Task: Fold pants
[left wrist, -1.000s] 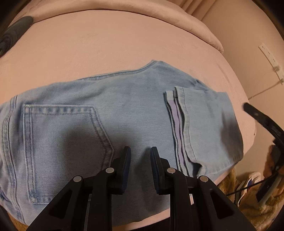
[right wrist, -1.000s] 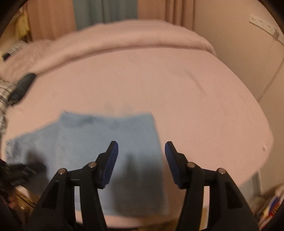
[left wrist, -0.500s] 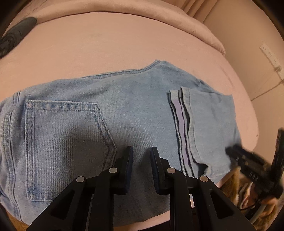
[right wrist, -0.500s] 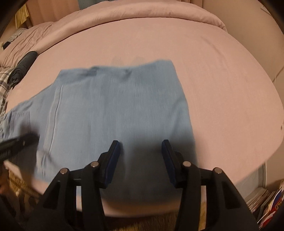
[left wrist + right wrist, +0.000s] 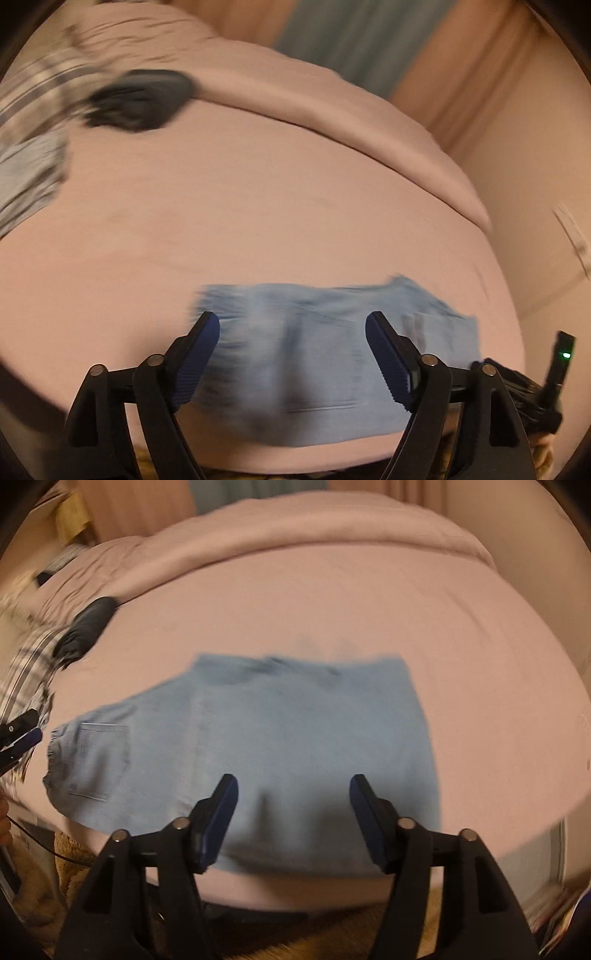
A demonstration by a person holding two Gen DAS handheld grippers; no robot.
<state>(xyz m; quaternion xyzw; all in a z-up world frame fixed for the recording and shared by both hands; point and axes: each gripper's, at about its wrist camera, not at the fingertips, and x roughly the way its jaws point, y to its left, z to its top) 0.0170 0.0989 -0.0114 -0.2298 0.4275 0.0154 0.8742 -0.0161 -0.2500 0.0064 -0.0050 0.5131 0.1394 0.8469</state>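
Right wrist view: folded light-blue denim pants (image 5: pixel 295 738) lie flat on the smooth pink bed (image 5: pixel 461 646); both hand-held grippers, right (image 5: pixel 293 794) and left (image 5: pixel 291 332), are opening with nothing between them.

Dim warm indoor light, heavy motion blur, fisheye-bent edges, dark corners

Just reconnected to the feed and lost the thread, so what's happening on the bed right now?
A person holding two grippers is folding light blue jeans on a pink bed. The jeans lie flat near the bed's front edge, already folded into a compact rectangle. The left gripper and right gripper both hover over the denim, jaws opening, gripping nothing.
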